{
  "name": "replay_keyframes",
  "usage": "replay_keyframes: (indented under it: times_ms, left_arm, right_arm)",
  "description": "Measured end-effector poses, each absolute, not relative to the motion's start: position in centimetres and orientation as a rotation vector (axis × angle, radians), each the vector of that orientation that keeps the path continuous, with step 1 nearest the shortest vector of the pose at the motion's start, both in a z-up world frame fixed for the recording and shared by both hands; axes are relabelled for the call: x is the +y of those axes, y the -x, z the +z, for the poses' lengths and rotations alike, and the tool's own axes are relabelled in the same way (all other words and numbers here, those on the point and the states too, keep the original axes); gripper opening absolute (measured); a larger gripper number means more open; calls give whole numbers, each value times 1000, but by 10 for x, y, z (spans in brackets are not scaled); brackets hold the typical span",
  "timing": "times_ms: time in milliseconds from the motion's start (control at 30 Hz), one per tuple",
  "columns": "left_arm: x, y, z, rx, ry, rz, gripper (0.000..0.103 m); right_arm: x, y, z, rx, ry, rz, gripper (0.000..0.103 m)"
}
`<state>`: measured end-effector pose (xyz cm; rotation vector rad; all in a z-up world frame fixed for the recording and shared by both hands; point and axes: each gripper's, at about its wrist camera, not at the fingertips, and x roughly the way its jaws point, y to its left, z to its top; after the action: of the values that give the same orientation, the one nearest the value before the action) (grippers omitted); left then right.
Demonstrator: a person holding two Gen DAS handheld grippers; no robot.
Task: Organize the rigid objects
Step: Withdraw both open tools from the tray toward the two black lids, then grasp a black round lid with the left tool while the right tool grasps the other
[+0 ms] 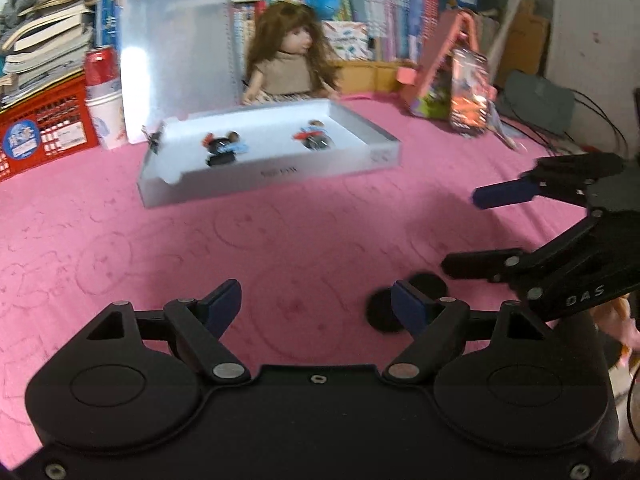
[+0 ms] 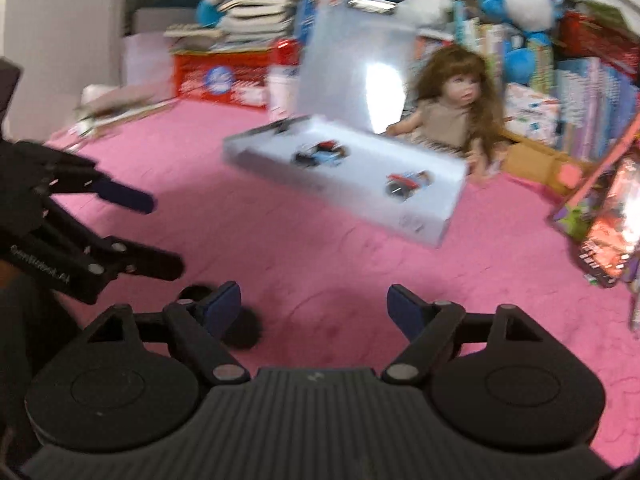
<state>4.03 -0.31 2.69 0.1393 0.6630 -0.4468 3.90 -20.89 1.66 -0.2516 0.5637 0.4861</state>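
Box: the white box (image 1: 268,152) sits on the pink cloth (image 1: 280,240), upper middle of the frame.
Points: long side runs left to right, lid up at the back.
Done: two toy figures (image 1: 222,148) lie inside.
Left: black discs (image 1: 384,312), low right.
Left gripper (image 1: 316,304): jaws apart, empty.
Right gripper (image 2: 314,306): jaws apart, empty.

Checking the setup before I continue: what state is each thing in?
Left gripper: open, empty.
Right gripper: open, empty.
Shallow white box: lid off, on the pink cloth.
Two small toy figures: inside the box, apart.
Brown-haired doll: sitting upright behind the box.
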Motion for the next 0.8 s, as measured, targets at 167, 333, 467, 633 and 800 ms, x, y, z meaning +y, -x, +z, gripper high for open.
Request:
replay_keyframes:
  times_ms: [167,333,467,633,800]
  left_arm:
    - [-11,-27,20,680,-164,-493,75]
    - [-17,-28,15,701,-164,-498,63]
    - [-20,-33,13,713,-150,-501,56]
    - [-24,-35,10,702,-133,-488,55]
    - [-32,-36,7,680,-137,-468,55]
  right_arm:
    - [-197,-31,5,588,281,544,72]
    - [-192,-33,-1,604,268,572,56]
    - [-193,-35,-2,606,235,590,43]
    - [-192,-33,1,605,244,553,36]
    - [-200,-31,5,606,226,497,36]
